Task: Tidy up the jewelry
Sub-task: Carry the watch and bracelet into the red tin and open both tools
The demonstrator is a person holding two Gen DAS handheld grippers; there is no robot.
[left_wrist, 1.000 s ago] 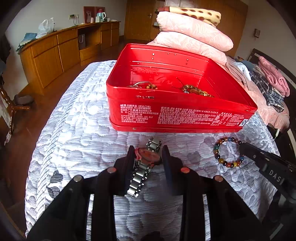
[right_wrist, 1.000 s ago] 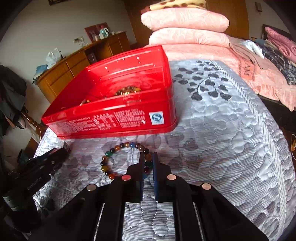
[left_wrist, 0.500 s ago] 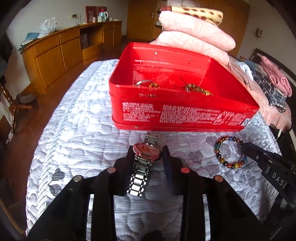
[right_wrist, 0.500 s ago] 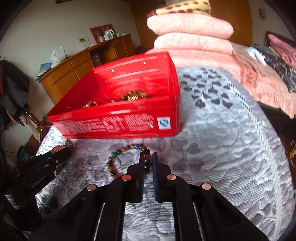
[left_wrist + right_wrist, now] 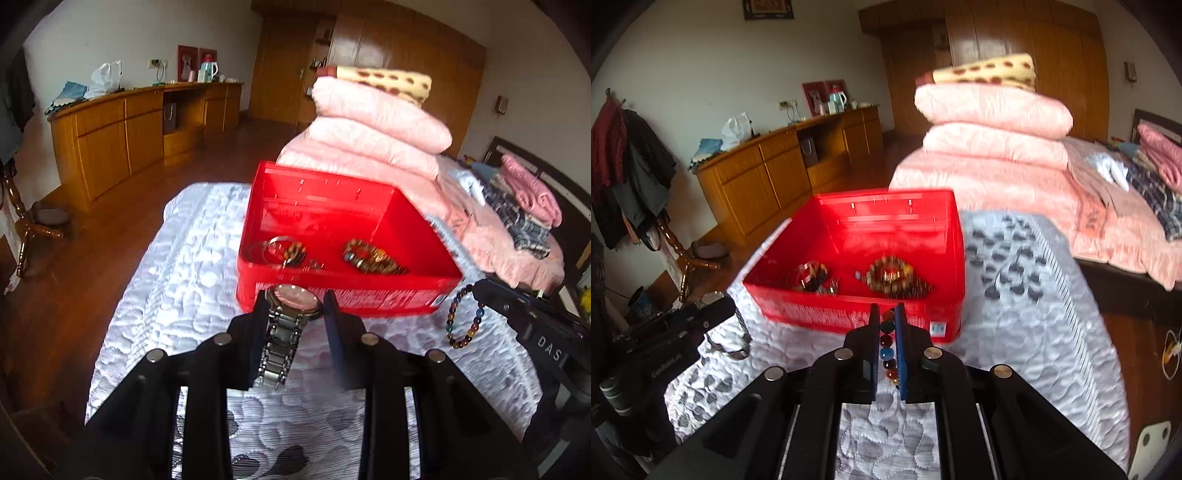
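1. Left wrist view: the watch [image 5: 293, 301], which a second ago lay on the bed [image 5: 192, 266] between the jaws of the left gripper [image 5: 295, 314], now hangs clamped at its face, strap dangling below toward the camera; the red tin [image 5: 347, 295] sits lower in the frame, so this gripper has risen.
2. Right wrist view: the bead bracelet [image 5: 888, 343], flat on the bed half a second ago, is now pinched in the right gripper [image 5: 888, 317], its beads stacked in a column in the narrow gap; in the left view it hangs as a loop at centre right of the frame.
3. Both pieces are off the bed and near the tin's front wall; I judge the lift done and the carry over the rim as the step in hand; other jewelry [image 5: 369, 256] already lies in the tin.
4. Pose: both grippers point forward and slightly down at the tin, left one at its left front, right one at its right front, side by side; left jaws are moderately apart, holding the watch; right jaws nearly closed on the bracelet.
5. Blur on the tin suggests motion.
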